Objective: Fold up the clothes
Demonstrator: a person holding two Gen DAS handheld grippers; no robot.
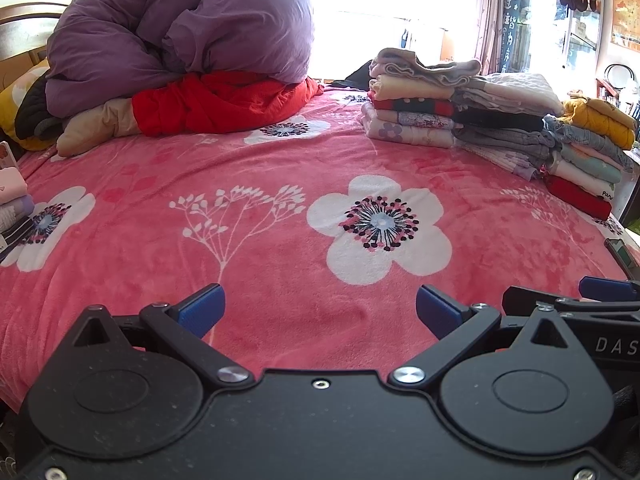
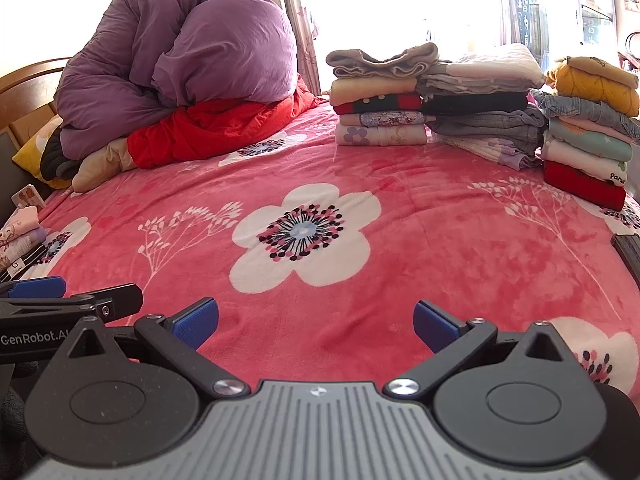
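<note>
Both grippers hover side by side over the near edge of a bed covered by a pink blanket printed with large white flowers. The left gripper has its blue-padded fingers spread wide with nothing between them, and the right gripper stands the same way, wide and empty.

The bare stretch of blanket straight ahead of the fingers carries no garment. The folded clothes sit at the far right of the bed in three stacks: a left stack topped by a beige knit, a middle stack with grey and black pieces under a white quilted one, and a right stack with a mustard top over denim, a mint-green piece and a red piece at the bottom.

At the far left a bunched purple duvet lies on a red quilt. A smaller pile of folded clothes rests at the left edge of the bed. A dark flat object lies at the right edge, possibly a phone or remote.
</note>
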